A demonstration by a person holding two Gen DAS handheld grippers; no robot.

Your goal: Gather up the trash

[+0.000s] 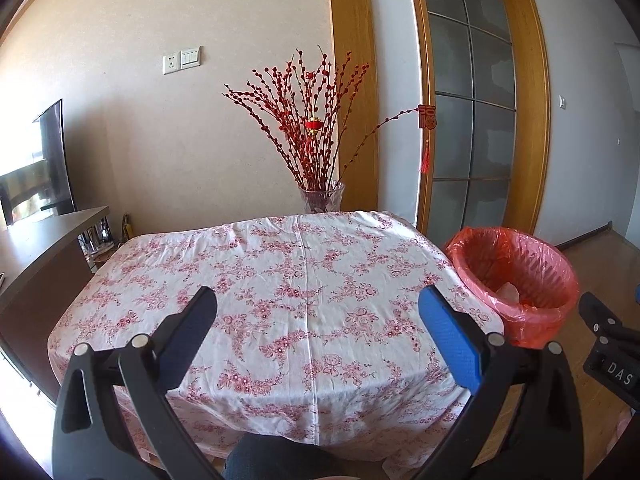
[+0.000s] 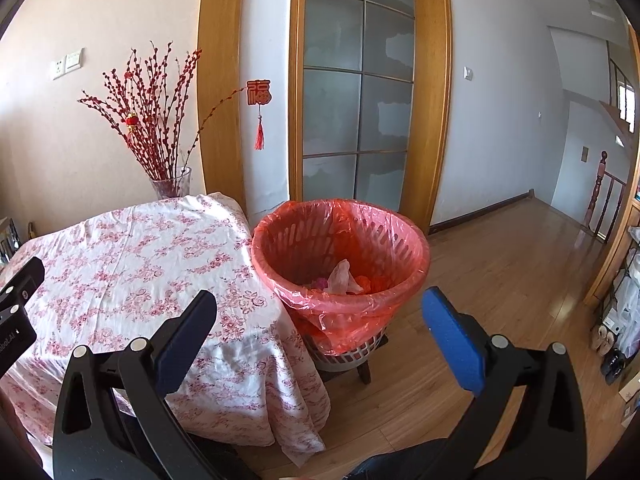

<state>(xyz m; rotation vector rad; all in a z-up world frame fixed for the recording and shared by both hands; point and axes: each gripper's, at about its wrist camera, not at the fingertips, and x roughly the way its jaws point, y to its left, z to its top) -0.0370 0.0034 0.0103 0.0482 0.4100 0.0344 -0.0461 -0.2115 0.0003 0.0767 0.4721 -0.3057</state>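
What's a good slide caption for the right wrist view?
Open right gripper faces red-lined trash bin beside floral tablecloth.

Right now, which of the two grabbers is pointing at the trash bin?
The right gripper: the red-lined trash bin sits just beyond its open fingers. The left gripper faces the flowered tablecloth instead.

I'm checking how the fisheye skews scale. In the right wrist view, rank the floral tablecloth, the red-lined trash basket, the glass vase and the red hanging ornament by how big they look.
Largest to smallest:
1. floral tablecloth
2. trash basket
3. glass vase
4. hanging ornament

The last two look close, so their order is unsure.
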